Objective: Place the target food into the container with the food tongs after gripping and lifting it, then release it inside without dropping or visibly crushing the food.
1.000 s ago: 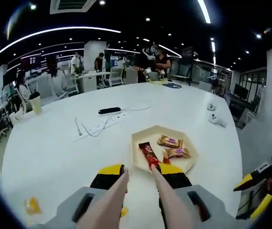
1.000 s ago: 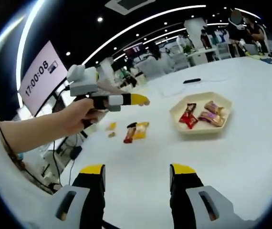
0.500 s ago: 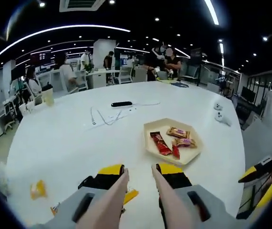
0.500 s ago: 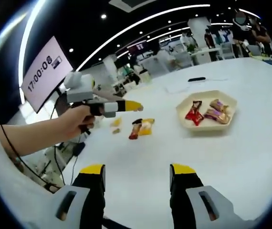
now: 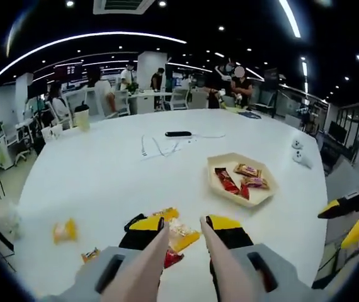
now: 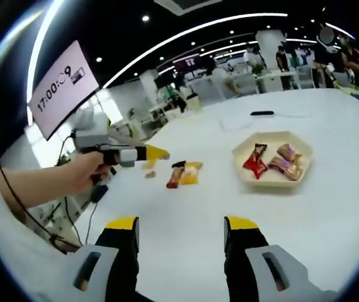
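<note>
While my left hand-held gripper [image 5: 182, 228] hangs over the table [image 5: 91, 182] with jaws apart and nothing between them, the yellow snack packet [image 5: 181, 234] lies directly below its tips, a dark red one [image 5: 172, 257] just nearer me. Long axis: I judge slantwise across the jaws. Tray [image 5: 241, 180] with three wrapped snacks: ahead and to the right. Right hand-held gripper [image 6: 182, 228]: released, empty, well behind; left is nearer

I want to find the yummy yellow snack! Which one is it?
Look at the big white table, left of the beige hexagon tray. The yellow snack packet lies there beside a dark red bar; it is the bigger, bright yellow, pillow-shaped one.
</note>
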Demonstrator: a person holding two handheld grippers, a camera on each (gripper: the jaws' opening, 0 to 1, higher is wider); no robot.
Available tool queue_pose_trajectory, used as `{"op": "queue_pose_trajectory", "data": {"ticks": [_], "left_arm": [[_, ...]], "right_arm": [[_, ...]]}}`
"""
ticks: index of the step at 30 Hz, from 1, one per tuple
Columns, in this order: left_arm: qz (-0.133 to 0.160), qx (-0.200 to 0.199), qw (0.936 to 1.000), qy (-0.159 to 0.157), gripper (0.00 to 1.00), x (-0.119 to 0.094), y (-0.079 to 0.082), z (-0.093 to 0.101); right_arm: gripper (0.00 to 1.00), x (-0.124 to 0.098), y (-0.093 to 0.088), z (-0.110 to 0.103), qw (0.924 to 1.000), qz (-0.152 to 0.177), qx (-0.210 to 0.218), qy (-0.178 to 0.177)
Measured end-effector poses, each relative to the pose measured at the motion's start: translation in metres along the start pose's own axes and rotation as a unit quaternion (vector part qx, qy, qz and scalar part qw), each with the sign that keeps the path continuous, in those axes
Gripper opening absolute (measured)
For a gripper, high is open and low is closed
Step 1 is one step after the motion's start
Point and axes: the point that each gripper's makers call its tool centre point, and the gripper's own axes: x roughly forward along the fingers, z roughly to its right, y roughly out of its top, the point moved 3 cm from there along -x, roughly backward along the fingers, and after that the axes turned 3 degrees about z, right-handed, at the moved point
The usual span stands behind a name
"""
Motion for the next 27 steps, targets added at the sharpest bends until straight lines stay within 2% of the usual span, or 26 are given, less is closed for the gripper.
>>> {"op": "queue_pose_trajectory", "data": {"ticks": [3,8,13,17,19,20,22,27], "left_arm": [[0.002,-0.003,1.0,0.008,0.26,-0.005,0.0,-0.002],[-0.003,0.005,0.9998,0.017,0.26,-0.006,-0.007,-0.005],[0.001,-0.009,0.9997,0.024,0.26,-0.012,-0.013,-0.007],[-0.01,-0.022,0.9993,0.027,0.26,-0.009,-0.027,-0.011],[-0.015,-0.025,0.9992,0.028,0.26,-0.009,-0.031,-0.011],[-0.015,-0.027,0.9992,0.027,0.26,-0.009,-0.032,-0.011],[-0.014,-0.026,0.9992,0.026,0.26,-0.011,-0.034,-0.009],[-0.021,-0.027,0.9991,0.023,0.26,-0.012,-0.04,-0.007]], "right_arm": [[0.54,0.001,0.007,0.001,0.9999,0.007,0.013,0.003],[0.54,0.003,0.012,-0.004,0.9999,-0.001,-0.014,0.009],[0.54,0.005,0.007,-0.006,0.9994,-0.013,-0.031,0.01],[0.54,0.008,0.002,-0.008,0.9988,-0.026,-0.04,0.013],[0.54,0.01,0.003,-0.009,0.9981,-0.03,-0.053,0.014],[0.54,0.011,0.003,-0.009,0.9957,-0.039,-0.083,0.014],[0.54,0.014,0.002,-0.011,0.9925,-0.052,-0.11,0.015],[0.54,0.019,0.004,-0.013,0.9929,-0.049,-0.106,0.02]]}}
